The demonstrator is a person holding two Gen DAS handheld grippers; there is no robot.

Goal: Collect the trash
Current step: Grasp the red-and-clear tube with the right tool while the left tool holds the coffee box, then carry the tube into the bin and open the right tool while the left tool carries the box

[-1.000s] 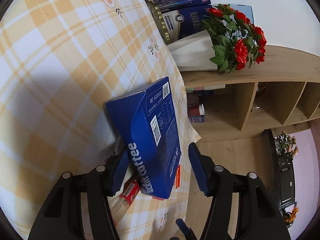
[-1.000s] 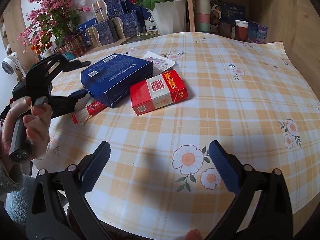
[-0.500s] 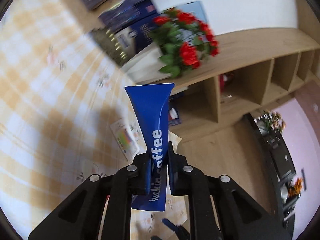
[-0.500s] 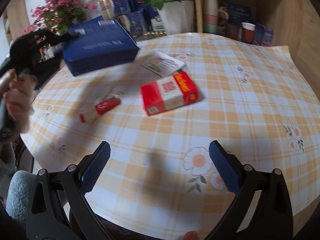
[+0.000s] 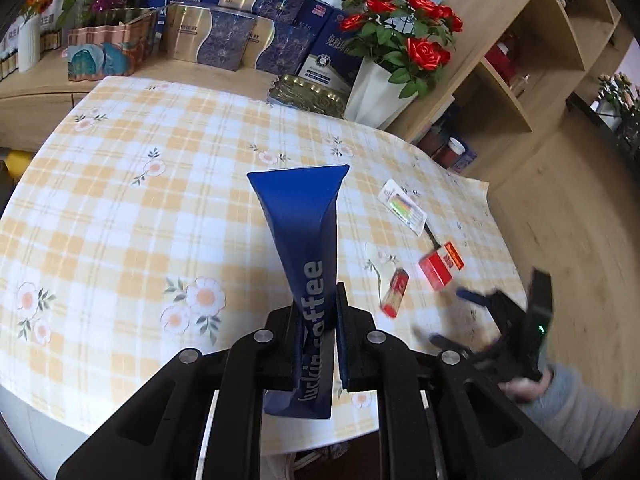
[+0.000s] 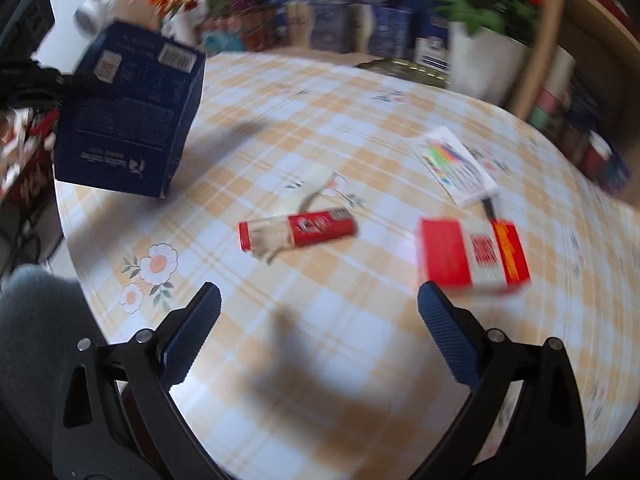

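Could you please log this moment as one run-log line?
left tongs: shut on blue coffee box, lifted | right tongs: open, empty | on table: red pack, red wrapper

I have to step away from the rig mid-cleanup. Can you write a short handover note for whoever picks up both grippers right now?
Left gripper: shut on the flattened blue cardboard coffee box, held clear above the checked tablecloth.
Right gripper: open, empty, above the table's near edge.
On the table: red-and-white crumpled snack wrapper, red cigarette pack, white card with coloured print.
Done: coffee box picked up.
Left: bin the box, then collect the wrapper, pack and card. No bin is in view.
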